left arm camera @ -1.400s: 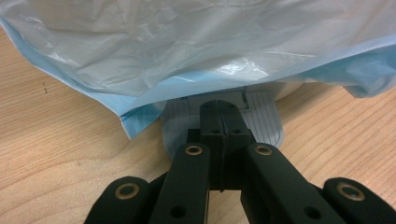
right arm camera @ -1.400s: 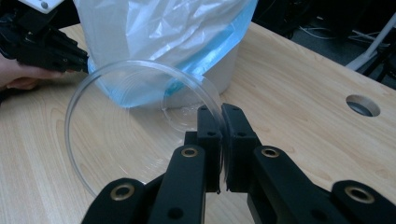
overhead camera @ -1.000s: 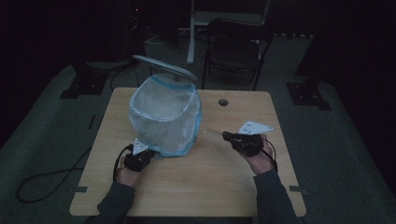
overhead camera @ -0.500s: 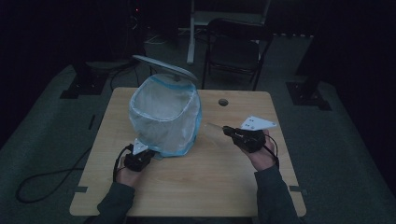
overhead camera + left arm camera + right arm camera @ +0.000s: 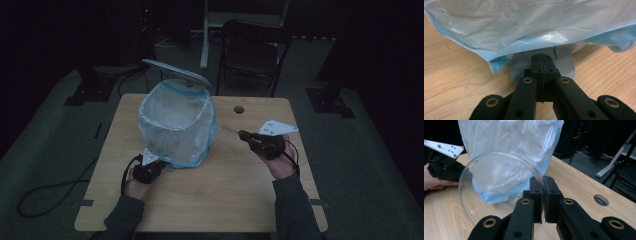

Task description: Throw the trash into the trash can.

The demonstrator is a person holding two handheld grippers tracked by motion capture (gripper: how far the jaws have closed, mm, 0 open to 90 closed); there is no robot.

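The left tool [image 5: 543,65], closed, presses the bin's pedal [image 5: 564,63] so the lid [image 5: 176,73] stands open; the right tool [image 5: 543,195] pinches a clear plastic lid [image 5: 499,187], probably for disposal

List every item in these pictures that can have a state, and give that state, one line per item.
Bin lid: raised open.
Bin liner bag: fitted over the bin, hanging down its sides.
Pedal: under the shut left hand-held gripper.
Clear plastic cup: rim pinched by the right hand-held gripper, lifted off the table, tilted sideways.
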